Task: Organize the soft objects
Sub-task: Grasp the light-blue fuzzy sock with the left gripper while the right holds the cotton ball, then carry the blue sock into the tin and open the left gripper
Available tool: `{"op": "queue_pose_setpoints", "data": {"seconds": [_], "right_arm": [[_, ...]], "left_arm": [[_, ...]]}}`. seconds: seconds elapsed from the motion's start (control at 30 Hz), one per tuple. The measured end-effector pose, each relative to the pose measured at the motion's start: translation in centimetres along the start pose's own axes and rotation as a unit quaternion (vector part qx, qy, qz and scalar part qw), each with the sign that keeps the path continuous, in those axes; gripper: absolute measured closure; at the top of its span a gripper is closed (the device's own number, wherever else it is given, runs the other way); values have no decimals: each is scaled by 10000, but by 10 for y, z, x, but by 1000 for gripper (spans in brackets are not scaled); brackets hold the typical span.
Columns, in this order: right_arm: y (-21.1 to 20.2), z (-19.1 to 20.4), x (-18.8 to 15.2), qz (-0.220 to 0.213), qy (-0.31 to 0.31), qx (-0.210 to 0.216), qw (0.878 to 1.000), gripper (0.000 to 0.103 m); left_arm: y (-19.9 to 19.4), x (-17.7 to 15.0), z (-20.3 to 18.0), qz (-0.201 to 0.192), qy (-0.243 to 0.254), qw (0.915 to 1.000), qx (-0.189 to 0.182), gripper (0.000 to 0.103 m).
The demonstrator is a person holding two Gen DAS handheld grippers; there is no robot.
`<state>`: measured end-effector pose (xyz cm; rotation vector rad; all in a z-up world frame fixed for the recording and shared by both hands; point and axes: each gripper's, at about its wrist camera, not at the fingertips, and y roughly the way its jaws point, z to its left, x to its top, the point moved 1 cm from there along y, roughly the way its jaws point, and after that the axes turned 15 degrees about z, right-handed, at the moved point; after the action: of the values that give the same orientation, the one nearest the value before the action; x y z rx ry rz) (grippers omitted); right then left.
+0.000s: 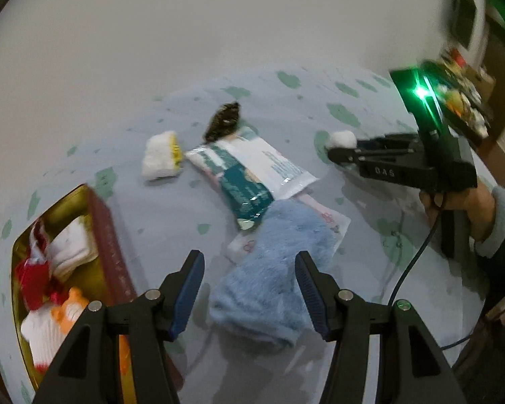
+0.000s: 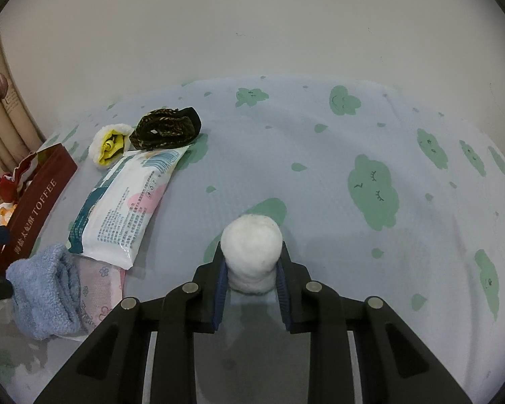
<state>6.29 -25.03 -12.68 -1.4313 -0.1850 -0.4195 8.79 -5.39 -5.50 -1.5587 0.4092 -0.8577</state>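
Observation:
My right gripper (image 2: 251,262) is shut on a white cotton ball (image 2: 251,252), held just above the cloth; it also shows in the left wrist view (image 1: 342,139). My left gripper (image 1: 249,269) is open, its fingers either side of a fluffy blue cloth (image 1: 269,269) that lies on a pink packet (image 1: 323,222). A wipes pack (image 1: 252,175), a white and yellow sock roll (image 1: 161,158) and a dark patterned pouch (image 1: 224,121) lie further back. A red toffee tin (image 1: 107,256) at the left holds several soft items.
The table wears a pale blue cloth with green cloud prints (image 2: 373,192). A white wall (image 2: 252,27) stands behind. A black cable (image 1: 410,266) hangs from the right gripper. Shelves with clutter (image 1: 461,97) are at far right.

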Motion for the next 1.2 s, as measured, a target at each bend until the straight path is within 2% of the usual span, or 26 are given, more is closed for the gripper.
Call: {"op": "queue_pose_setpoints", "data": {"seconds": [0.27, 0.4, 0.53, 0.63, 0.67, 1.2], "right_arm": [[0, -1, 0, 12, -22, 13, 10000, 76], [0, 2, 1, 21, -55, -29, 10000, 75], [0, 1, 2, 20, -47, 0, 10000, 74], [0, 0, 1, 18, -36, 23, 10000, 75], [0, 0, 1, 19, -39, 16, 10000, 74], [0, 0, 1, 18, -33, 24, 10000, 75]], "left_arm": [[38, 15, -7, 479, 286, 9983, -156, 45], [41, 12, -8, 422, 161, 9986, -265, 45], [38, 4, -8, 327, -79, 9979, -547, 46], [36, -2, -12, 276, -150, 9972, -676, 75], [34, -3, -12, 279, -193, 9969, -714, 77], [-12, -9, -6, -242, -617, 9970, -411, 79]]}}
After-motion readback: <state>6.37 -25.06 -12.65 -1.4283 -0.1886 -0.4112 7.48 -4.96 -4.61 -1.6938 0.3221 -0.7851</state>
